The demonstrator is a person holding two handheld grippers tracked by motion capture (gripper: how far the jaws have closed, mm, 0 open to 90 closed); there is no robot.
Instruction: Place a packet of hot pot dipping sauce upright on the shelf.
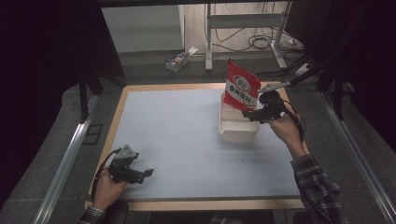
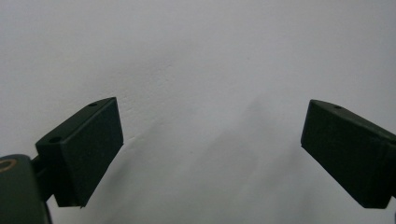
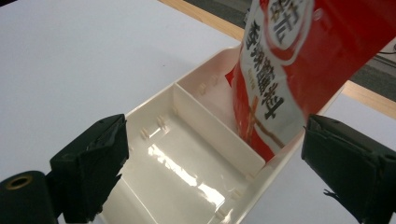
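Our right gripper [image 3: 212, 163] gapes empty over the tray [image 3: 187, 182]; the bag's [image 3: 299, 70] top is cut off. Our left gripper [image 2: 212, 154] gapes empty, near left.

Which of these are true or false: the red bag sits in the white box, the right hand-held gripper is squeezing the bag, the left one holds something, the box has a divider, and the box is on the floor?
1. The red bag stands in the white box. True: it leans upright in the far compartment.
2. The right hand-held gripper is squeezing the bag. False: its jaws are spread wide, apart from the bag.
3. The left hand-held gripper holds something. False: its jaws are open, with bare table between them.
4. The box has a divider. True: a wall splits it into compartments.
5. The box is on the floor. False: it sits on the table.
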